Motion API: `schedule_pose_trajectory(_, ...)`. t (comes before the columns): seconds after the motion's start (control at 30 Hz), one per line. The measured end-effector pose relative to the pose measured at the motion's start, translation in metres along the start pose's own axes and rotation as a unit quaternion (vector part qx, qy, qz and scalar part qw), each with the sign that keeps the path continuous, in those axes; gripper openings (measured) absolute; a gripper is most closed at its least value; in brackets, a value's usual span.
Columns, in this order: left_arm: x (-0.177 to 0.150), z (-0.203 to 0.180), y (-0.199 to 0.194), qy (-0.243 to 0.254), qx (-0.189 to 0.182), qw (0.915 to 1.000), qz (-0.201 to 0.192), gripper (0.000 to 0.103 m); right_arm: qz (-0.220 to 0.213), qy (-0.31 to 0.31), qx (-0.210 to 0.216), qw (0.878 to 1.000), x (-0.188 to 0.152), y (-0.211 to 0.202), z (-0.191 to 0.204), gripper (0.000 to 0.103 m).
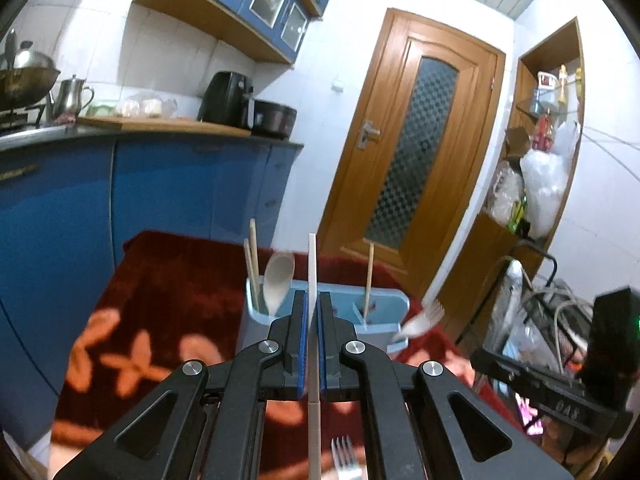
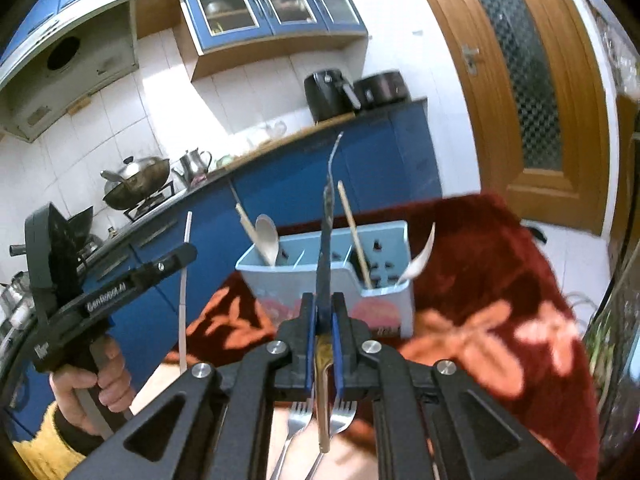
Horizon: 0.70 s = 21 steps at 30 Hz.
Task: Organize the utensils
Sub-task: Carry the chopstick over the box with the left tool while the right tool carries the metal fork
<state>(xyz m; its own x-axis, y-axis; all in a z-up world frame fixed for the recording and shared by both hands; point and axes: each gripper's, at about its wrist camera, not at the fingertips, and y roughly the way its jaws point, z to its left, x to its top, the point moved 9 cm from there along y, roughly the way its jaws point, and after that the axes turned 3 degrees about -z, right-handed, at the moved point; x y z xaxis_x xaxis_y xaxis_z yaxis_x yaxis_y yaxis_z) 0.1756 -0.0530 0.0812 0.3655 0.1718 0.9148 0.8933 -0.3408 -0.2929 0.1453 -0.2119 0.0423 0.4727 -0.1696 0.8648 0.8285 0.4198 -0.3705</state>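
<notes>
My left gripper [image 1: 312,298] is shut on a thin white chopstick [image 1: 312,264] that stands upright in front of a light blue utensil holder [image 1: 394,304]. The holder carries a beige spoon [image 1: 278,280], wooden chopsticks [image 1: 252,256] and a white plastic fork [image 1: 424,318] at its right end. My right gripper [image 2: 323,299] is shut on a slim metal utensil [image 2: 326,240], seen edge-on, with its long end raised over the holder [image 2: 384,312]. Two metal forks [image 2: 298,420] lie below the right gripper. In the right wrist view the left gripper [image 2: 188,252] and its chopstick [image 2: 185,280] are at the left.
The holder stands on a red cloth with orange flowers [image 2: 480,320]. Blue cabinets [image 1: 160,192] with a counter, wok and kettle run behind and to the left. A wooden door [image 1: 416,140] and cluttered shelves [image 1: 540,184] are on the right. A person's hand [image 2: 92,392] grips the left tool.
</notes>
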Motion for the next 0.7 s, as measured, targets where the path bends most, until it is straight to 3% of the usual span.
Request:
schedule_pose_trajectory(0.33,0.069,0.003,0.037,0.019,0.025,0.9951,-0.094,0.004,-0.060,-0.021,-0.015,0.998,0.047,0.012,-0.003,0.009)
schedule_pose_trajectory(0.7,0.090,0.020,0.066,0.036,0.084,0.9818,-0.166,0.004,-0.106,-0.035,-0.052,0.992,0.083,0.044,-0.017,0.009)
